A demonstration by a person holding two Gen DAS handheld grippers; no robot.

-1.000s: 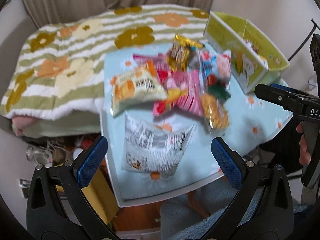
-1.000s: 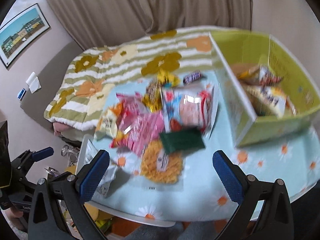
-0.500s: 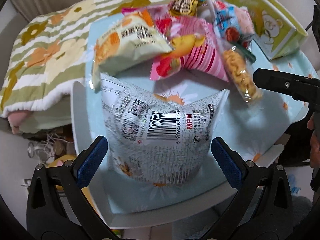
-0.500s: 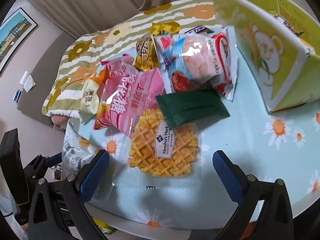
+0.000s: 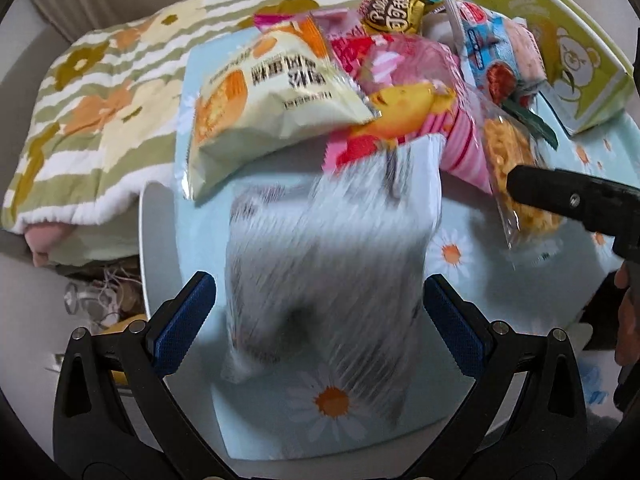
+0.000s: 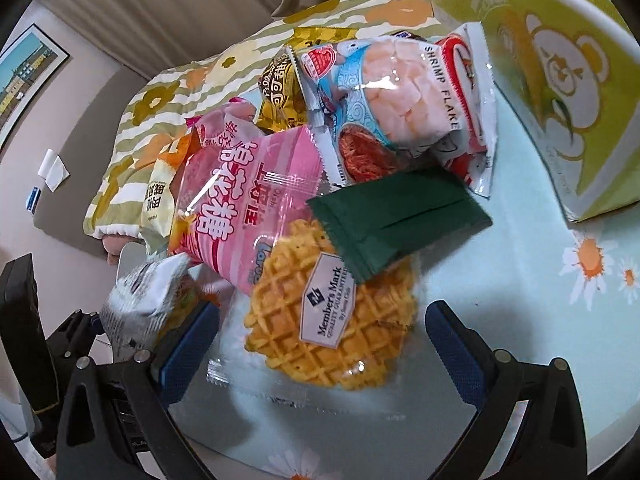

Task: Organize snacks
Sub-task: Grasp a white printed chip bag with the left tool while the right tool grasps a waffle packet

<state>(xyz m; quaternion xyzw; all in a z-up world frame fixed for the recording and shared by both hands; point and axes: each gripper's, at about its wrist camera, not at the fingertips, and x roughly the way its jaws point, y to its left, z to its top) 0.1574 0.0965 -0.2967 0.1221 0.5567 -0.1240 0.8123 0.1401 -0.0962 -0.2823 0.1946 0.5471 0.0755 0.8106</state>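
Observation:
A pile of snack bags lies on a table with a light blue daisy cloth (image 6: pixel 532 280). My left gripper (image 5: pixel 320 312) is open, its blue pads on either side of a white and grey printed bag (image 5: pixel 332 264), which is blurred. My right gripper (image 6: pixel 320 336) is open around a clear-wrapped waffle pack (image 6: pixel 332 320). A dark green pouch (image 6: pixel 396 216), a pink candy bag (image 6: pixel 248 200) and a shrimp flake bag (image 6: pixel 396 96) lie just beyond it. The white bag also shows at the left of the right wrist view (image 6: pixel 140 304).
A green cardboard box with a bear print (image 6: pixel 552 76) stands at the table's right. A cream bag (image 5: pixel 272 96) and a gold bag (image 5: pixel 396 8) lie in the pile. A flowered striped blanket (image 5: pixel 92 104) lies behind. Clutter sits on the floor at left (image 5: pixel 100 300).
Both grippers have moved down and forward toward the table. The left now straddles the white bag, which has shifted and blurs; the right now straddles the waffle pack.

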